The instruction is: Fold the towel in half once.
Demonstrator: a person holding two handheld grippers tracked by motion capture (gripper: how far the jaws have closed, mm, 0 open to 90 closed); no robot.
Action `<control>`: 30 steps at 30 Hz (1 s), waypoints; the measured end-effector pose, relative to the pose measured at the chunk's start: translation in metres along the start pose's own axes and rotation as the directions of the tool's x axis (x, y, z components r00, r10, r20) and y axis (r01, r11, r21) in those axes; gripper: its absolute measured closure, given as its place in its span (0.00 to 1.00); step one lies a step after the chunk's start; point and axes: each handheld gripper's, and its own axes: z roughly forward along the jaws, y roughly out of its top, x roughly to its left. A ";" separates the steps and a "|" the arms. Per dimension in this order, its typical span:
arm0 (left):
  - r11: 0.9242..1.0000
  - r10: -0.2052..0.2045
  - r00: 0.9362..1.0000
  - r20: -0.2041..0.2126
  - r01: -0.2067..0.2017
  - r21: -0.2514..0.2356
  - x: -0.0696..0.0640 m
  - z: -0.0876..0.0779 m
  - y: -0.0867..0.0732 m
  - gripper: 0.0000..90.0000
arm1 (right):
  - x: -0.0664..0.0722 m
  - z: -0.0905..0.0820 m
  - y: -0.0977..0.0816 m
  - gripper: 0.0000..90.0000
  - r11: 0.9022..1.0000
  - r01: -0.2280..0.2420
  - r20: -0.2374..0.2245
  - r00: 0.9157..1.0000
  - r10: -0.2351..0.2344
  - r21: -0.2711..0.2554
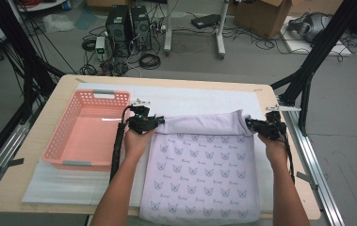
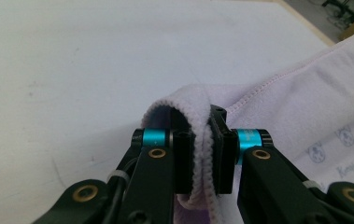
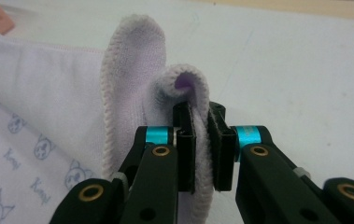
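A pale lilac towel (image 1: 199, 162) printed with small cat faces lies on the white mat, its near edge hanging over the table front. Its far edge is lifted and folded back toward me as a plain band (image 1: 202, 125). My left gripper (image 1: 157, 123) is shut on the left corner of that band; the left gripper view shows the towel hem (image 2: 201, 154) pinched between the pads. My right gripper (image 1: 250, 124) is shut on the right corner, where the towel edge (image 3: 201, 144) sits squeezed between its pads.
A pink plastic basket (image 1: 68, 134) stands to the left of the towel, close to my left hand. A white mat (image 1: 190, 96) covers the wooden table (image 1: 44, 122). Black frame posts stand at both sides, and computers, cables and boxes lie on the floor beyond.
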 end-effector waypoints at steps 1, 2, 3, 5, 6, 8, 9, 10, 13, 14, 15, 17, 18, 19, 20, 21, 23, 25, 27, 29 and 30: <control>1.000 0.011 1.000 -0.010 -0.011 0.016 0.000 0.002 -0.001 0.88 | 0.002 0.003 -0.001 0.90 1.000 -0.002 0.013 1.000 0.002 0.016; 1.000 0.013 0.999 -0.030 -0.012 0.023 -0.001 0.003 -0.002 0.81 | 0.002 0.006 -0.002 0.84 1.000 -0.009 0.021 1.000 0.008 0.028; 1.000 0.013 0.999 -0.043 -0.012 0.028 0.000 0.003 -0.002 0.69 | 0.001 0.009 -0.002 0.75 0.999 -0.018 0.029 0.999 0.016 0.050; 1.000 0.008 1.000 -0.030 -0.007 0.007 0.000 0.000 -0.001 0.60 | -0.002 0.007 -0.004 0.68 0.997 -0.034 0.075 0.997 0.029 0.070; 1.000 0.011 1.000 -0.019 -0.011 -0.013 -0.001 -0.003 0.001 0.60 | -0.005 0.003 -0.003 0.66 0.997 -0.049 0.077 0.996 0.044 0.058; 0.999 0.013 1.000 -0.002 -0.013 -0.047 -0.001 -0.007 0.003 0.60 | -0.007 -0.006 -0.002 0.66 0.998 -0.060 0.083 0.995 0.058 0.020; 0.999 0.013 1.000 0.003 -0.013 -0.048 0.000 -0.009 0.003 0.60 | -0.007 -0.010 -0.001 0.66 0.998 -0.060 0.070 0.996 0.060 0.006; 0.999 0.015 1.000 0.003 -0.015 -0.043 0.000 -0.009 0.003 0.60 | -0.006 -0.012 -0.001 0.66 0.998 -0.060 0.059 0.996 0.060 -0.005; 1.000 0.024 1.000 0.004 -0.024 -0.003 0.001 -0.006 0.000 0.60 | -0.001 -0.010 -0.001 0.65 0.999 -0.037 0.028 0.999 0.036 0.012; 1.000 0.024 1.000 0.008 -0.024 0.003 0.001 -0.004 -0.001 0.59 | 0.002 -0.008 0.000 0.65 0.999 -0.034 0.015 0.999 0.034 0.013; 1.000 0.024 1.000 0.011 -0.024 0.002 0.000 -0.003 -0.001 0.59 | 0.005 -0.006 0.000 0.64 0.999 -0.029 0.006 1.000 0.028 0.016; 0.999 0.032 0.999 0.015 -0.032 0.004 -0.002 -0.001 -0.001 0.60 | 0.010 -0.003 0.001 0.64 1.000 -0.012 -0.005 1.000 0.012 0.010; 0.999 0.033 0.999 0.016 -0.033 0.005 -0.002 0.001 -0.002 0.60 | 0.012 -0.001 0.001 0.64 1.000 -0.007 -0.008 1.000 0.008 0.011; 0.999 0.036 0.999 0.013 -0.036 0.016 -0.002 0.003 -0.002 0.60 | 0.013 0.002 0.001 0.65 1.000 -0.003 -0.005 1.000 0.003 0.017; 0.999 0.040 0.999 0.005 -0.041 0.025 -0.001 0.005 -0.003 0.62 | 0.014 0.004 0.000 0.67 1.000 0.000 -0.005 1.000 0.000 0.030; 0.999 0.038 0.999 0.007 -0.038 0.038 -0.001 0.006 -0.004 0.66 | 0.015 0.007 0.000 0.77 0.999 0.010 -0.003 1.000 -0.010 0.050; 0.996 0.059 0.998 -0.002 -0.058 0.065 -0.003 0.008 -0.007 0.86 | 0.016 0.011 -0.003 0.94 0.994 0.048 0.005 0.999 -0.049 0.100; 0.995 0.066 0.998 -0.010 -0.065 0.078 -0.004 0.009 -0.010 0.98 | 0.015 0.011 -0.004 0.96 0.993 0.047 0.010 0.999 -0.048 0.108; 0.994 0.063 0.998 -0.015 -0.062 0.086 -0.003 0.007 -0.013 0.98 | 0.014 0.007 -0.003 0.97 0.993 0.043 0.017 0.999 -0.045 0.107; 0.996 0.062 0.998 -0.027 -0.061 0.062 -0.003 0.003 -0.016 0.98 | 0.013 0.003 -0.003 0.97 0.994 0.040 0.022 0.999 -0.043 0.106; 0.997 0.063 0.998 -0.031 -0.061 0.050 -0.003 0.001 -0.017 0.97 | 0.012 0.001 -0.003 0.97 0.994 0.044 0.020 0.999 -0.046 0.104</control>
